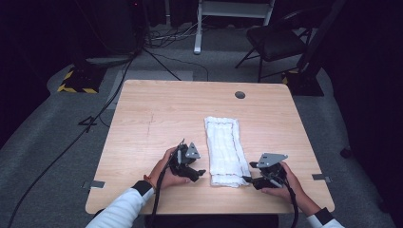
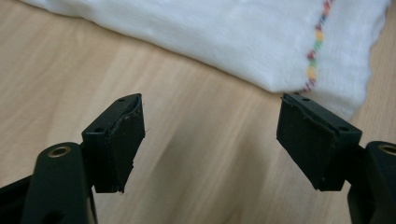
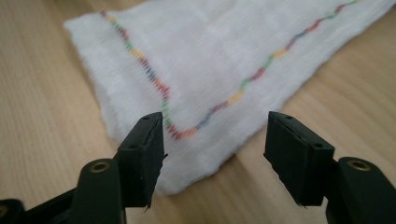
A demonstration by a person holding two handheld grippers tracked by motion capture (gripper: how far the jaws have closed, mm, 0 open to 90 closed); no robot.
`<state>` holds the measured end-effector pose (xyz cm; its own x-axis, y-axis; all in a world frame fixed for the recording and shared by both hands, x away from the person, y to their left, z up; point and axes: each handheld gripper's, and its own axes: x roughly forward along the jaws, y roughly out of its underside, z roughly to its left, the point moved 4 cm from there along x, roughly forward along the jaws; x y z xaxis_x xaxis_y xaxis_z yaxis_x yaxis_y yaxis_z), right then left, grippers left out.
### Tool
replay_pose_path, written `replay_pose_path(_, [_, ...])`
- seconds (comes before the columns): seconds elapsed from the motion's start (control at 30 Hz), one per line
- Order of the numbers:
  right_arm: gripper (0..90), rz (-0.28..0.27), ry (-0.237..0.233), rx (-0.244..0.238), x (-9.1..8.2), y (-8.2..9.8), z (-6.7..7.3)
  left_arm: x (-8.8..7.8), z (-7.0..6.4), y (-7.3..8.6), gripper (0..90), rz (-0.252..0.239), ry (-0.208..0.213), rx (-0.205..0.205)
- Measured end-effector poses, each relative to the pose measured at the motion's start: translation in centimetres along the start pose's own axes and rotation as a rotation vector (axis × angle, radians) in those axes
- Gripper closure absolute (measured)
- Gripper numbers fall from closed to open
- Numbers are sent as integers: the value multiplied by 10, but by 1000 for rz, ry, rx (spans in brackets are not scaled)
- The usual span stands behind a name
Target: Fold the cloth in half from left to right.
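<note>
A white folded cloth with a multicoloured stitched border lies lengthwise on the wooden table, right of centre. My left gripper sits just left of the cloth's near end, open, with nothing between its jaws; in its own view the left gripper points at bare wood with the cloth's corner just beyond. My right gripper is at the cloth's near right corner, open. Its own view has the right gripper with that corner of the cloth lying between the jaws, not pinched.
A round grey grommet sits in the table's far edge. Beyond the table are a black chair, a white stand leg and cables on the grey floor. Metal brackets mark the near table corners.
</note>
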<state>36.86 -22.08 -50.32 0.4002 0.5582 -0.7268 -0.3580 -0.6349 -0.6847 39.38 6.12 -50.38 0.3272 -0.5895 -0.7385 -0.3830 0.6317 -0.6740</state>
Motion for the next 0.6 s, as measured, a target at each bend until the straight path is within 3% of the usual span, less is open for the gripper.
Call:
replay_pose_path(0.07, [382, -32, 14, 31, -1, -8, -12, 0, 8, -5, 247, -14, 3, -27])
replay_pose_path(0.27, [386, -85, 94, 79, 8, -46, -54, 10, 40, -30, 234, -37, -74, -40])
replay_pose_path(0.5, [391, -55, 170, 111, 41, -78, -98, 37, 78, -61, 232, -25, -148, -74])
replay_pose_path(0.6, [390, -41, 183, 150, 55, -86, -115, 50, 93, -68, 234, -24, -157, -125])
